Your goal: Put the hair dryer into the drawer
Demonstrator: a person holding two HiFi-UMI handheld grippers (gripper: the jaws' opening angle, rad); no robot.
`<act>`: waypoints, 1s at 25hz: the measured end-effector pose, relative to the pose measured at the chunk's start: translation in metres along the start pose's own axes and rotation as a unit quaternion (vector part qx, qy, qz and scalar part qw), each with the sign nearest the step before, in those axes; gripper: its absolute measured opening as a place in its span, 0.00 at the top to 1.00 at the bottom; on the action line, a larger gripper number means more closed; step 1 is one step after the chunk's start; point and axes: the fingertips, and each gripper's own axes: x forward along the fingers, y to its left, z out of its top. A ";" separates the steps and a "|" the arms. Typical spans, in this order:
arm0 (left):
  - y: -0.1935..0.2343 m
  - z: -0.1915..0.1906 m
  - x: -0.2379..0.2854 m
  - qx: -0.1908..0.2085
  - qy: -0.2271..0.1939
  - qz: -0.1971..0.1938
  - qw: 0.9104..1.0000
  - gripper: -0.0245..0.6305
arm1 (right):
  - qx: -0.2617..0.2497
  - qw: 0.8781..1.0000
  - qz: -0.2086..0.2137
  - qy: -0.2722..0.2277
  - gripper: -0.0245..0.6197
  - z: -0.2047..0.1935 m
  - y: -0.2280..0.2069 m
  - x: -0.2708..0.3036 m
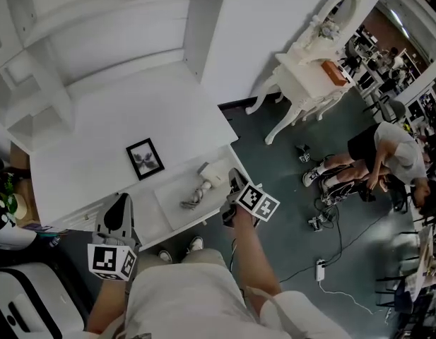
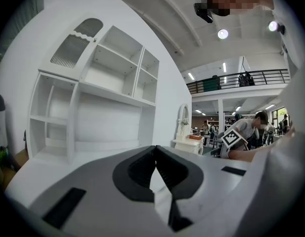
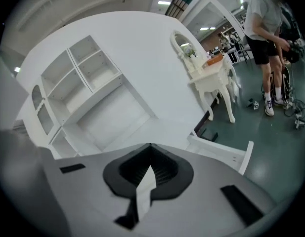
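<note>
Through the feed, the desk (image 1: 133, 111) was plain white, and so were its drawer (image 1: 172, 207) and the shelves (image 1: 34, 62) behind it. The hair dryer (image 1: 201, 189) was white shading to grey. The frame (image 1: 145, 159) was black around a grey print. The left hand-held gripper (image 1: 120, 200) and the right hand-held gripper (image 1: 235, 177) both had grey shells, black jaw pads and a cube of black-and-white square markers. The floor (image 1: 288, 217) was dark grey-green. The dressing table (image 1: 306, 83) was white, with a reddish-brown box (image 1: 336, 71) on it.

Smooth white-painted desk (image 1: 133, 111), drawer (image 1: 177, 214) likewise
</note>
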 end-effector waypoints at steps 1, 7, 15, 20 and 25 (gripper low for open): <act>0.001 0.004 0.001 -0.002 -0.004 0.001 1.000 0.94 | -0.014 1.000 0.006 -0.011 0.95 0.011 0.007 -0.004; 0.000 0.039 0.009 -0.007 -0.032 0.006 0.999 0.94 | -0.097 0.991 0.049 -0.081 0.95 0.079 0.054 -0.034; 0.005 0.085 0.007 -0.022 -0.073 0.019 0.997 0.94 | -0.210 0.960 0.104 -0.152 0.95 0.129 0.117 -0.085; 0.005 0.108 0.004 -0.021 -0.095 0.026 0.995 0.94 | -0.266 0.939 0.122 -0.183 0.95 0.143 0.144 -0.117; 0.005 0.116 -0.002 -0.009 -0.103 0.038 0.994 0.94 | -0.293 0.925 0.127 -0.205 0.95 0.154 0.154 -0.142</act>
